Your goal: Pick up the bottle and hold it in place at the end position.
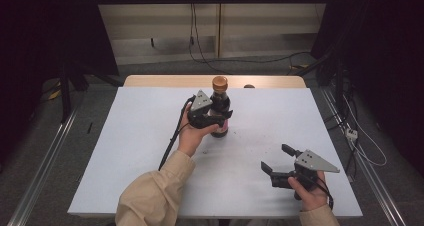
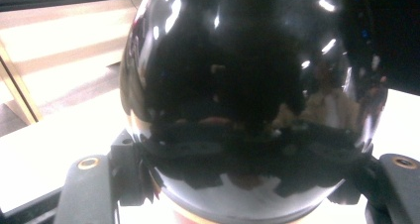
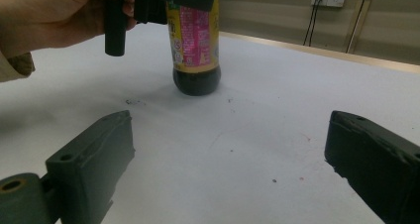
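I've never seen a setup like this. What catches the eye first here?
A dark sauce bottle with a brown cap stands upright toward the far middle of the white table, clamped at its shoulder by the left gripper. The right gripper hovers near the table's near right corner, jaws wide apart around nothing.

Bottle (image 1: 220, 108) upright on table (image 1: 140, 151), mid-far; right gripper (image 1: 278, 162) near-right, well apart.

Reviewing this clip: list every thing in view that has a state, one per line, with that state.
bottle: upright on the table, dark liquid inside, gripped at mid-body.
cap: on the bottle, closed.
left gripper: shut on the bottle, a jaw on each side.
right gripper: open, nothing between its jaws, held low over the table.
table: white cover with small dark specks near the bottle.
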Action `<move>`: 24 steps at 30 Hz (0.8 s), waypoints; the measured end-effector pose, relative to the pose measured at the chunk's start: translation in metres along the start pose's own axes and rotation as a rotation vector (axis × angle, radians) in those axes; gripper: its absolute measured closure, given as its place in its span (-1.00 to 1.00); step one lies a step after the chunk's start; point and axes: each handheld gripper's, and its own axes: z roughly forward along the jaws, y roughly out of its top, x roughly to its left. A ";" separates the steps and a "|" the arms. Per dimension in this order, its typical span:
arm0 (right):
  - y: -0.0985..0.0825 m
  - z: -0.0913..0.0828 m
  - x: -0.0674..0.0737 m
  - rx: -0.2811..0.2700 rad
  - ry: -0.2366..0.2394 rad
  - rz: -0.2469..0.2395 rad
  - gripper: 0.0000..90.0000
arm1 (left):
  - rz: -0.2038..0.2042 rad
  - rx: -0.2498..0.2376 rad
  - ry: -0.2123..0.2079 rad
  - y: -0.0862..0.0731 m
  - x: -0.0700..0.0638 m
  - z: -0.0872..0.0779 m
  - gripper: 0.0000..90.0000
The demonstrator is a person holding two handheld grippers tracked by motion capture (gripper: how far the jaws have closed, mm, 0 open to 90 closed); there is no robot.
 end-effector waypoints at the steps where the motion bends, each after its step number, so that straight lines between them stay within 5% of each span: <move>1: 0.001 0.001 0.000 0.003 0.001 0.001 -0.89 | -0.001 -0.004 -0.001 0.000 0.000 0.000 -0.34; 24: 0.033 0.029 -0.004 0.026 0.037 0.030 -0.89 | -0.022 0.016 0.008 0.001 -0.001 -0.001 -0.34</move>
